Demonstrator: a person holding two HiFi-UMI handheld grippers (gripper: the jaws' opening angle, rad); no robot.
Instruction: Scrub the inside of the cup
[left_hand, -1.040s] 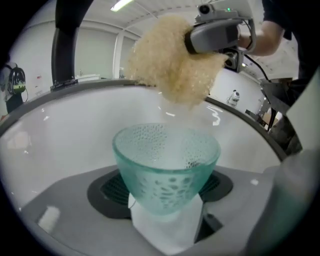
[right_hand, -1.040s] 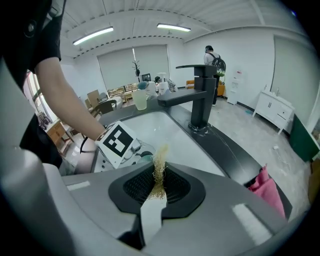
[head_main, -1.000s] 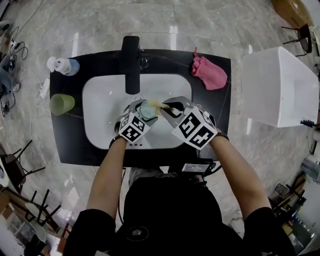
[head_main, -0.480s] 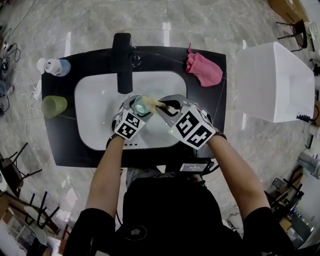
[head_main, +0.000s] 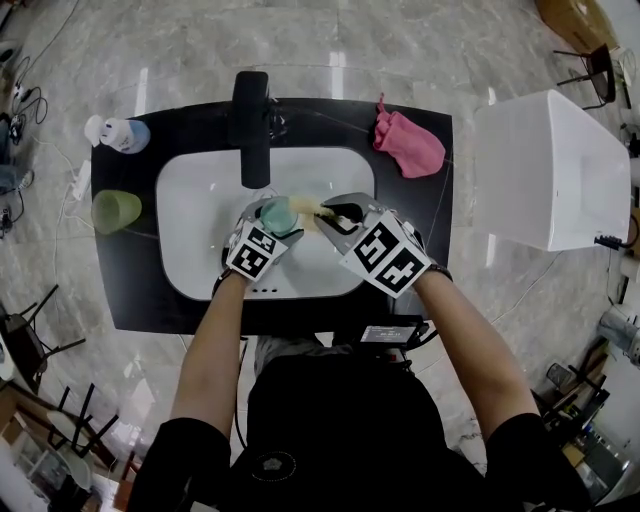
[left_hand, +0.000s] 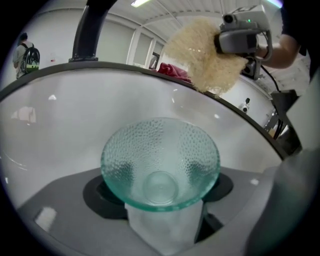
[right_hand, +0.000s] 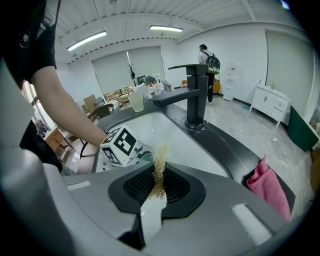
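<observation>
Left gripper view showed the left gripper (left_hand: 162, 200) clamped low on a dimpled glass cup (left_hand: 160, 150) over the white sink (left_hand: 60, 125). The right gripper (right_hand: 159, 186) pinched a fibre scrubber (right_hand: 160, 167) near the cup's mouth. Wet glass is likely rigid, slick and breakable, so a firm low hold suits it.

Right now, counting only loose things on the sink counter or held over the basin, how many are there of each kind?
Cups: 2, the glass cup and the green cup
Scrubbers: 1, the straw-coloured scrubber
Cloths: 1, the pink cloth
Bottles: 1, the white and blue bottle
Total: 5
</observation>
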